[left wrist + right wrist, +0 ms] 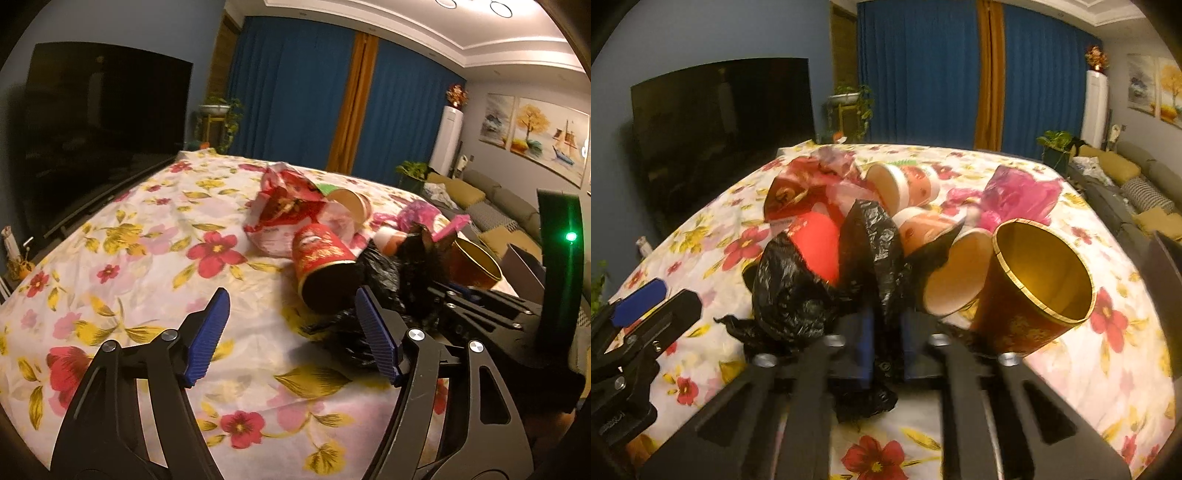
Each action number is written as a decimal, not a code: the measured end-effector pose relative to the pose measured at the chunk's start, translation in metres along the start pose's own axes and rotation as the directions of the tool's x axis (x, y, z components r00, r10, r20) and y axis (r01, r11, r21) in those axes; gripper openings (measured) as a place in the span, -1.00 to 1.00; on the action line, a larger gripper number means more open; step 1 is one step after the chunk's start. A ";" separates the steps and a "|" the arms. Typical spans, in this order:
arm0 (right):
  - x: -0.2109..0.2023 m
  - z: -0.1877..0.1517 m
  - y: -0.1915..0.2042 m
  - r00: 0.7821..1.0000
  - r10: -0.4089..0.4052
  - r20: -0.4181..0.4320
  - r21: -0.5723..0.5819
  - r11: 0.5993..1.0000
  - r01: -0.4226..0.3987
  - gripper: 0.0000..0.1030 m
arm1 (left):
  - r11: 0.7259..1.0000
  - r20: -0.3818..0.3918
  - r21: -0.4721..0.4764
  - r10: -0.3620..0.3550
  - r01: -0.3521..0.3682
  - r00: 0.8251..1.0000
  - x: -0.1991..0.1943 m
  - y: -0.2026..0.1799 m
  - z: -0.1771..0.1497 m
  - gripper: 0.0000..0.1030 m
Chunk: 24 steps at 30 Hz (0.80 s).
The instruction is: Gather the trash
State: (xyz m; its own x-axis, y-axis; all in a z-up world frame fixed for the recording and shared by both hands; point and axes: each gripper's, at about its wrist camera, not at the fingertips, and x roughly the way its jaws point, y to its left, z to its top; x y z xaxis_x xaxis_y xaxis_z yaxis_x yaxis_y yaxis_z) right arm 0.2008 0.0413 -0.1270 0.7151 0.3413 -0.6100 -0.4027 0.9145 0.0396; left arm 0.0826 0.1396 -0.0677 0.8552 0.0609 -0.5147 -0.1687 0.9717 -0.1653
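A crumpled black trash bag (792,295) lies on the floral cloth, and my right gripper (886,343) is shut on a fold of it. A red cup (816,247) lies on its side against the bag. To the right lie several paper cups (955,282) and a red cup with a gold inside (1041,280). Behind are a red-and-white plastic bag (288,206) and a pink bag (1019,199). My left gripper (291,332) stands open over the cloth in front of the red cup (321,266). The black bag (388,280) lies by its right finger.
The floral-clothed table (147,258) fills the foreground. A dark TV (103,129) stands at the left edge, and a sofa with cushions (495,206) runs along the right. Blue curtains (295,103) and potted plants are at the back.
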 end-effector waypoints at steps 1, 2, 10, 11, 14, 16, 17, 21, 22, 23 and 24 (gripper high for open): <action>-0.002 -0.001 -0.001 1.000 0.001 0.004 0.003 1.000 -0.001 -0.85 | 1.000 -0.008 0.005 -0.010 0.010 1.000 0.001 -0.003 0.000 0.28; -0.005 -0.001 -0.002 1.000 0.002 0.016 0.003 1.000 -0.002 -0.89 | 1.000 -0.016 0.009 -0.019 0.019 1.000 0.003 -0.005 -0.001 0.26; -0.042 -0.001 -0.013 0.993 0.002 0.122 0.021 1.000 -0.005 -0.91 | 0.995 -0.081 0.046 -0.084 0.088 0.993 0.027 -0.030 0.001 0.13; -0.046 -0.001 -0.014 0.992 0.005 0.127 0.026 1.000 -0.008 -0.91 | 0.994 -0.096 0.044 -0.096 0.101 0.991 0.032 -0.032 0.002 0.07; -0.059 -0.003 -0.017 0.988 0.008 0.152 0.030 0.999 -0.013 -0.92 | 0.992 -0.147 0.028 -0.118 0.123 0.982 0.046 -0.035 0.003 -0.12; -0.068 -0.005 -0.019 0.986 0.011 0.169 0.027 1.000 -0.015 -0.92 | 0.990 -0.170 0.015 -0.136 0.140 0.976 0.051 -0.035 0.002 -0.26; -0.072 -0.006 -0.020 0.985 0.015 0.174 0.027 0.999 -0.020 -0.92 | 0.989 -0.180 0.012 -0.145 0.150 0.973 0.054 -0.035 0.002 -0.38; -0.082 -0.010 -0.019 0.982 0.031 0.188 0.020 0.999 -0.035 -0.96 | 0.986 -0.186 0.010 -0.163 0.168 0.969 0.054 -0.036 0.000 -0.76; -0.085 -0.011 -0.019 0.981 0.032 0.191 0.015 0.999 -0.035 -0.97 | 0.985 -0.183 0.017 -0.163 0.169 0.970 0.052 -0.038 -0.001 -0.83; -0.087 -0.012 -0.018 0.981 0.030 0.194 0.012 0.999 -0.033 -0.98 | 0.986 -0.181 0.024 -0.160 0.167 0.970 0.052 -0.039 -0.001 -0.86; -0.089 -0.014 -0.019 0.980 0.029 0.196 0.010 0.999 -0.032 -0.98 | 0.986 -0.176 0.033 -0.157 0.165 0.972 0.050 -0.040 -0.001 -0.90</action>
State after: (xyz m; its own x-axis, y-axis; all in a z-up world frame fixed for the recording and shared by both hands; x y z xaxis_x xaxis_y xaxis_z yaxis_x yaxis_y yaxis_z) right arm 0.1371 -0.0094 -0.0845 0.8012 0.4038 -0.4416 -0.4196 0.9053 0.0665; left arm 0.1317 0.1036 -0.0874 0.7713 -0.1338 -0.6223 -0.0086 0.9754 -0.2203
